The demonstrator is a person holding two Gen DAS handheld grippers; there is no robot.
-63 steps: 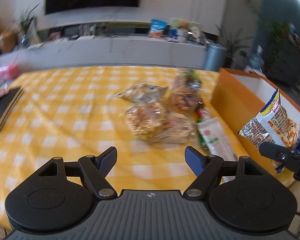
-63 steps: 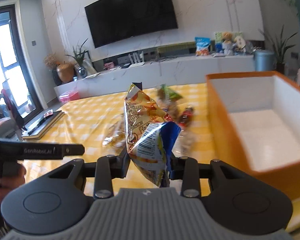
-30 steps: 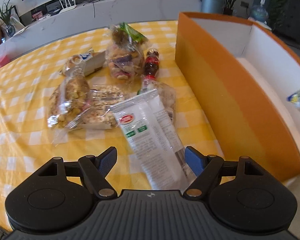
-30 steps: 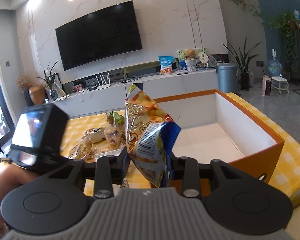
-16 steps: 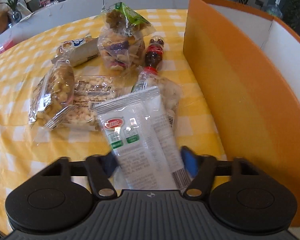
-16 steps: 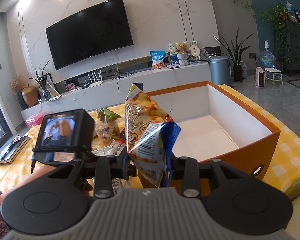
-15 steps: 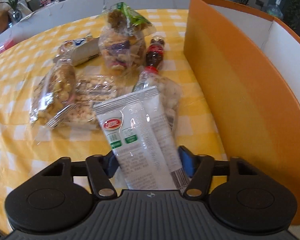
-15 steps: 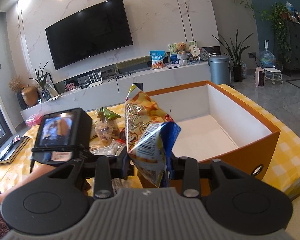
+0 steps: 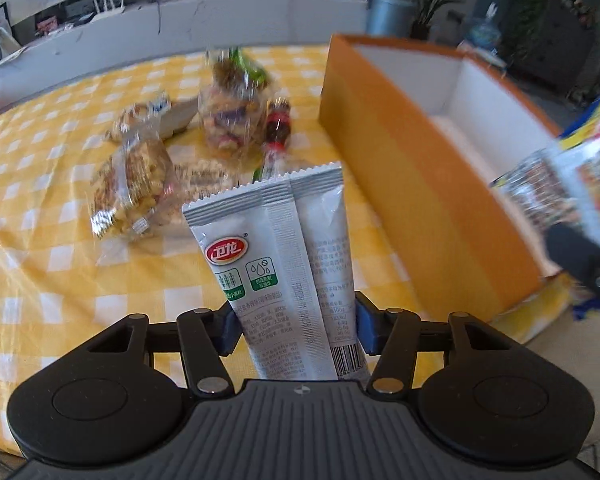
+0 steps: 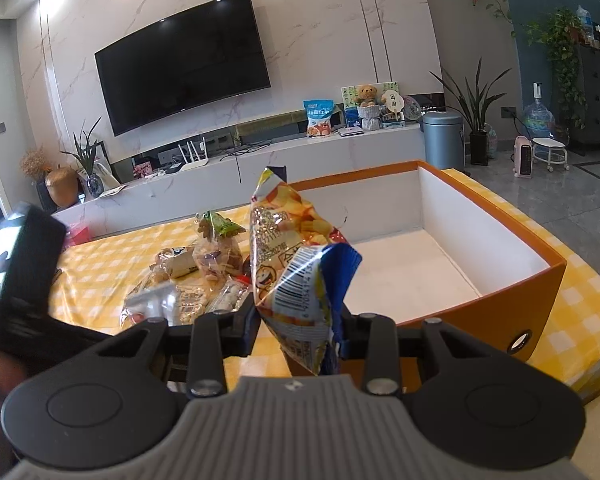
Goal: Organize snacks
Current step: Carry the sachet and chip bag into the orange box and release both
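My left gripper [image 9: 298, 330] has a white snack packet [image 9: 276, 248] with a red logo between its jaws. The jaws are closing and the pads press its lower end; the packet stands up off the yellow checked tablecloth [image 9: 52, 272]. My right gripper [image 10: 297, 334] is shut on a yellow and blue chip bag [image 10: 292, 256], held upright in front of the orange box [image 10: 532, 308]. In the left wrist view the same chip bag [image 9: 572, 184] hangs over the near right corner of the orange box [image 9: 404, 168], whose white inside holds nothing visible.
A pile of snacks lies left of the box: clear bags of crackers [image 9: 136, 184], a bag with a green label [image 9: 232, 112] and a small cola bottle [image 9: 278, 124]. Behind the table are a white TV bench [image 10: 260, 168], a grey bin [image 10: 444, 140] and plants.
The left gripper's jaws came in onto the white packet and lifted it off the cloth, pulling back from the pile. The right gripper and its chip bag stayed put.
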